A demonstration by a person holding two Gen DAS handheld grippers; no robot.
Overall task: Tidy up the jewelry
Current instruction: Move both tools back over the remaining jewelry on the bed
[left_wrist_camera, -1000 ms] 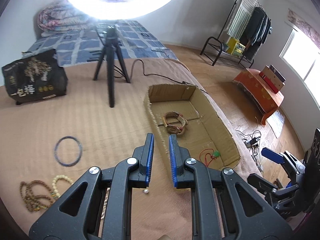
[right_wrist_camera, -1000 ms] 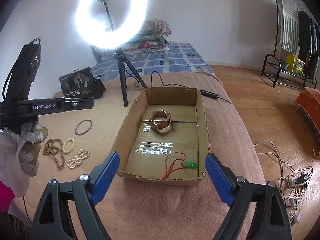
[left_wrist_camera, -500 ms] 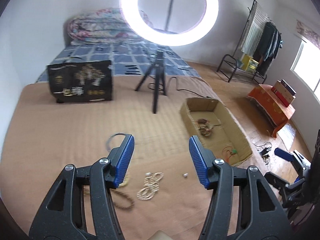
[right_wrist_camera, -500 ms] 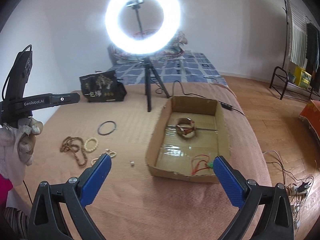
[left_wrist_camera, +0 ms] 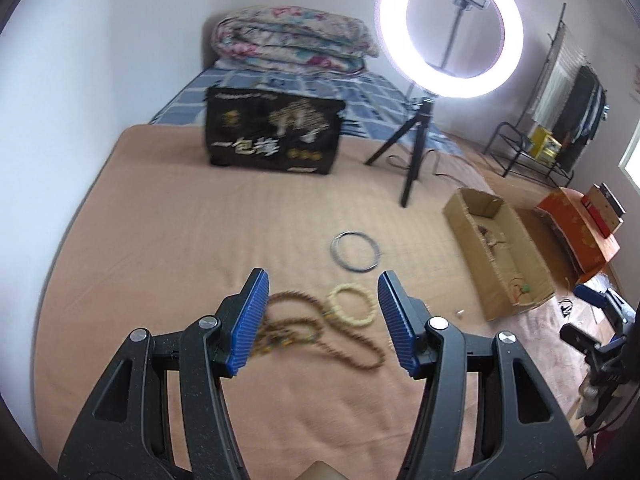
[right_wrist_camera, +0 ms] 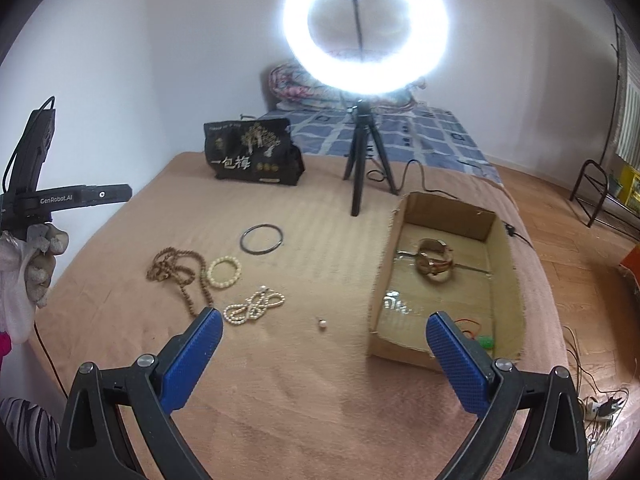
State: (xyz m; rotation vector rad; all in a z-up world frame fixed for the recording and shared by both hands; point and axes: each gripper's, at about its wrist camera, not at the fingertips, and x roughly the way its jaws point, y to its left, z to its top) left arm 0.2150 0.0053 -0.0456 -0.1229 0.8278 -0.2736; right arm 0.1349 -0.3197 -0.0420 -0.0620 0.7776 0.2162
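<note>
My left gripper (left_wrist_camera: 322, 322) is open and empty, above a brown bead necklace (left_wrist_camera: 320, 334) and a cream bead bracelet (left_wrist_camera: 353, 305) on the tan bed cover. A dark bangle (left_wrist_camera: 355, 251) lies beyond them. My right gripper (right_wrist_camera: 324, 354) is open and empty, near the front edge. In the right wrist view I see the brown necklace (right_wrist_camera: 180, 272), the cream bracelet (right_wrist_camera: 225, 272), the bangle (right_wrist_camera: 262, 239), a pearl strand (right_wrist_camera: 255, 305) and a single pearl (right_wrist_camera: 322, 323). The cardboard box (right_wrist_camera: 382, 280) holds a watch (right_wrist_camera: 434, 262) and a red cord with a green pendant (right_wrist_camera: 482, 338).
A ring light on a tripod (right_wrist_camera: 362, 160) stands behind the box, its cable running right. A black printed bag (right_wrist_camera: 250, 152) sits at the back of the bed cover. Folded quilts (left_wrist_camera: 292, 44) lie further back. The wooden floor with a clothes rack (left_wrist_camera: 556, 120) is to the right.
My left gripper opened wide and swung left from the box to above the bead necklace and bracelet. My right gripper pulled back from the box and stayed open.
</note>
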